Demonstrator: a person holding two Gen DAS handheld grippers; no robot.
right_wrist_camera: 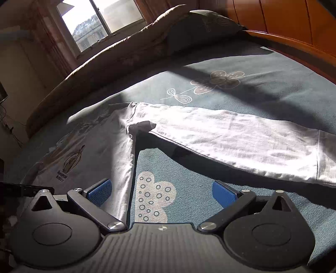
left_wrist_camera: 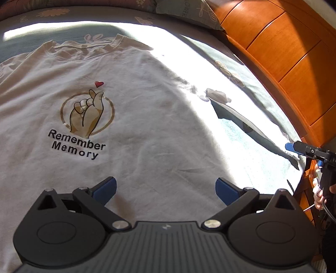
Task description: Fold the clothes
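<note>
A white T-shirt (left_wrist_camera: 147, 126) with a hand print and the words "Remember Memory" lies spread face up on the bed, collar at the far end. My left gripper (left_wrist_camera: 166, 190) hovers open over its lower front, nothing between the blue pads. The shirt's right sleeve (right_wrist_camera: 231, 138) stretches out to the side in bright sun. My right gripper (right_wrist_camera: 161, 194) stands open above the bedsheet in the gap between the shirt's side seam (right_wrist_camera: 128, 174) and the sleeve. The right gripper (left_wrist_camera: 294, 148) also shows at the left view's right edge, held by a hand (left_wrist_camera: 318, 195).
A blue-grey flowered bedsheet (right_wrist_camera: 262, 90) covers the bed. An orange wooden headboard (left_wrist_camera: 283, 52) runs along the right side. A pillow (right_wrist_camera: 201, 27) and a brown quilt (right_wrist_camera: 105, 61) lie at the far end, under a window (right_wrist_camera: 98, 19).
</note>
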